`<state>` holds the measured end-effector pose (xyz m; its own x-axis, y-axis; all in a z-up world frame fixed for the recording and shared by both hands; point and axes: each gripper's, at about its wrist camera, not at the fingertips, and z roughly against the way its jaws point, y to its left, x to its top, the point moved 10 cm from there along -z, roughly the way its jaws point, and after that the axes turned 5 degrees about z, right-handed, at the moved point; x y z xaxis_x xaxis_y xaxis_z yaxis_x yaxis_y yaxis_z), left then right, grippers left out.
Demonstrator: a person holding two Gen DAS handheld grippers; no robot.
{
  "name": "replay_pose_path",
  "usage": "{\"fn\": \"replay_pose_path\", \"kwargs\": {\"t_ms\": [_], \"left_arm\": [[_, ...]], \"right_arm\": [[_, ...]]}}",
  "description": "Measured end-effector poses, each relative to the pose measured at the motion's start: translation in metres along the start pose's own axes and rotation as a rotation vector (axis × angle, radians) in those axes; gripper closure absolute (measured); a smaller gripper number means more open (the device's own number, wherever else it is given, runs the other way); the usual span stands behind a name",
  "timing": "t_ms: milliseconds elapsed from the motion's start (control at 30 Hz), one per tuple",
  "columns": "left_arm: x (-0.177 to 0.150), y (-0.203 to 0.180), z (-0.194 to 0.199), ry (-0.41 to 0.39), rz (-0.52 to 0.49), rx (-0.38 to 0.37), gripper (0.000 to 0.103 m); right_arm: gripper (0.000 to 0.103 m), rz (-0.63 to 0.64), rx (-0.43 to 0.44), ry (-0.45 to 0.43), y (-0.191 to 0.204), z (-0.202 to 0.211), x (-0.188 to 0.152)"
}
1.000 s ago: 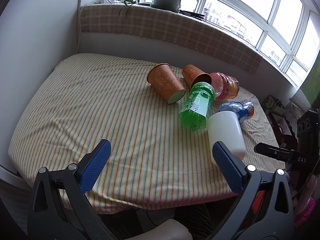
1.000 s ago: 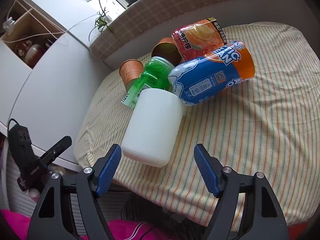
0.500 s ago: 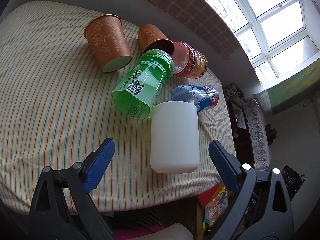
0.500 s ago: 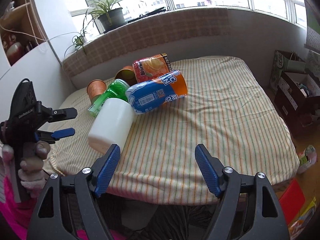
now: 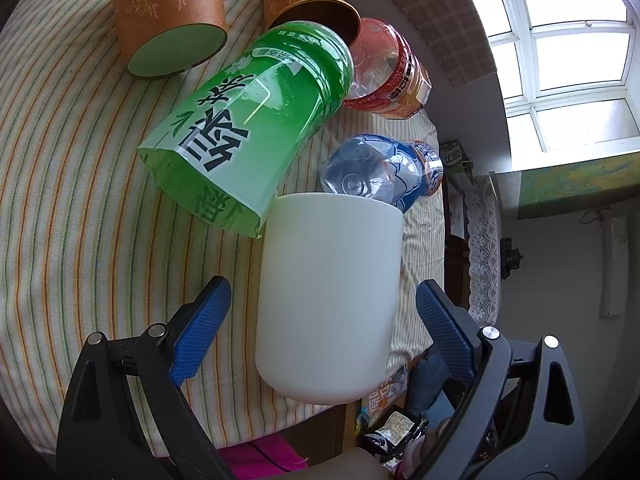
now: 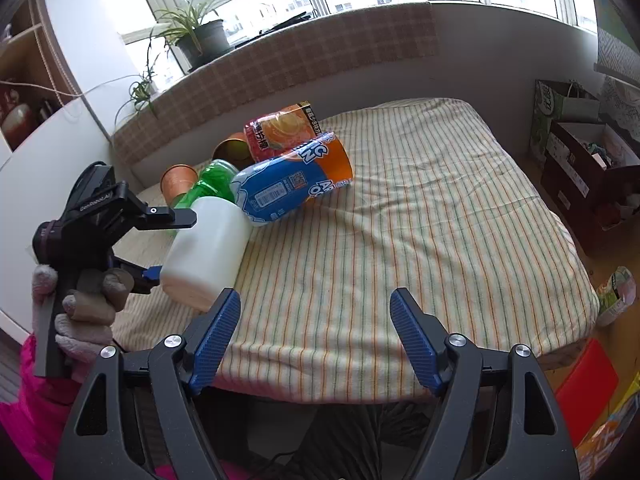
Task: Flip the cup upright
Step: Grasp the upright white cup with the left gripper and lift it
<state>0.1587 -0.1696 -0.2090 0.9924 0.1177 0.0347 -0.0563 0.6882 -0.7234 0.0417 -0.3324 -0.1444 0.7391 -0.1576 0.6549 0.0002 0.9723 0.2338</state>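
- The white cup (image 5: 326, 300) is seen lying on its side near the front edge of the striped table (image 5: 80, 208), its closed base turned toward the left camera.
- The left gripper (image 5: 320, 316) is held wide open, one blue pad on each side of the cup; a gap is visible at both pads, so nothing is gripped.
- In the right view the same gripper (image 6: 120, 220) is seen at the cup's (image 6: 204, 252) near end, carried by a gloved hand (image 6: 84, 308).
- Whether its lower finger touches the cup from this angle cannot be told.
- The right gripper (image 6: 316, 328) is also spread wide, over bare cloth at the table's (image 6: 440, 220) front edge, with nothing between its pads.
- It is kept just beside the cup, its left pad close to the cup's base but apart from it.
- A green cup (image 5: 248, 128) is found lying tilted just behind the white one, its cut rim almost touching it.
- A blue bottle (image 6: 288, 184) is laid against the white cup's far end.
- A red bottle (image 5: 384, 68) and two brown cups (image 5: 168, 16) are seen farther back, all on their sides.
- A potted plant (image 6: 196, 36) is noted on the windowsill behind.
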Motion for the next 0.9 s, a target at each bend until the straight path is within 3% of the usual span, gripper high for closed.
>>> {"fn": "replay_pose_path", "kwargs": {"t_ms": [100,300,667,900], "left_arm": [[0.001,0.001,-0.003,0.007,0.008,0.006,0.019],[0.001,0.000,-0.006,0.020,0.004,-0.024,0.025],[-0.010,-0.008,0.000,-0.038,-0.065,0.019,0.026],[-0.019,-0.023,0.016,-0.146,-0.219,0.123,0.026]], "right_arm": [[0.026,-0.008,0.007,0.015,-0.002,-0.003,-0.003],[0.026,-0.016,0.012,0.024,-0.001,-0.005,-0.007],[0.026,-0.026,0.002,0.024,-0.003,-0.003,-0.007],[0.026,-0.021,0.005,0.024,0.001,-0.005,-0.007]]}}
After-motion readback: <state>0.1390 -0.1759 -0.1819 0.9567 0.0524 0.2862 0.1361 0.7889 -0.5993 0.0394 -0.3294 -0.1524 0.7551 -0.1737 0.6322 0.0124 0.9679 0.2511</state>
